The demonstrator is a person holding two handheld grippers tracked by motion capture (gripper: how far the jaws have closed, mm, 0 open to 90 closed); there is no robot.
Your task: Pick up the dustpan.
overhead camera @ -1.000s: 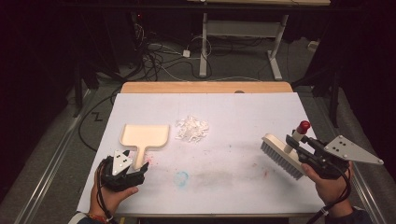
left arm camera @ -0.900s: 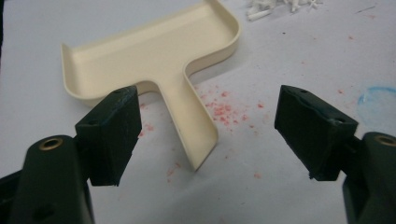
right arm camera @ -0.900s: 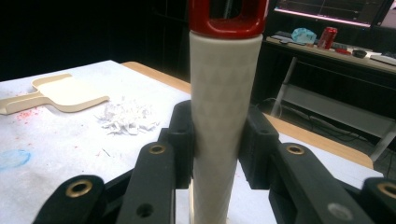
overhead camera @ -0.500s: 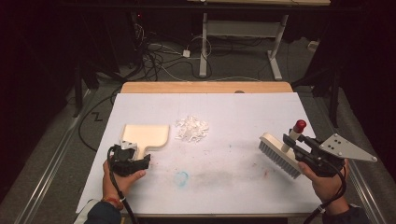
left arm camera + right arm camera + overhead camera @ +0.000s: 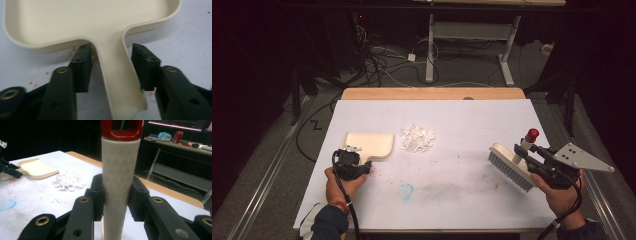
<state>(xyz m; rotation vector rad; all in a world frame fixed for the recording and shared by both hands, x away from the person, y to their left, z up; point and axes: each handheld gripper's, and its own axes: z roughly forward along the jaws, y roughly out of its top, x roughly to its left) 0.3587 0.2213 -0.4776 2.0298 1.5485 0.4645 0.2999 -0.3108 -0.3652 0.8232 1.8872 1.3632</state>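
Observation:
A cream dustpan [image 5: 369, 144] [image 5: 87, 20] lies flat at the left of the table, its handle pointing toward me. My left gripper [image 5: 352, 159] [image 5: 112, 53] is open, one jaw on each side of that handle, a thin gap showing at the left one. A small heap of white paper scraps [image 5: 417, 137] [image 5: 68, 182] lies just right of the pan. My right gripper [image 5: 532, 155] [image 5: 116, 187] is shut on the white, red-capped handle [image 5: 120, 182] of a brush [image 5: 511, 167], held just above the table at the right.
The white table cover [image 5: 462, 115] carries a blue smudge [image 5: 406, 190] and faint red specks near the front. A wooden strip [image 5: 432, 93] runs along the far edge. Cables [image 5: 377, 55] and a desk frame [image 5: 467, 35] lie on the floor beyond.
My left gripper has moved forward until its jaws flank the dustpan handle. The right gripper with the brush has stayed nearly in place.

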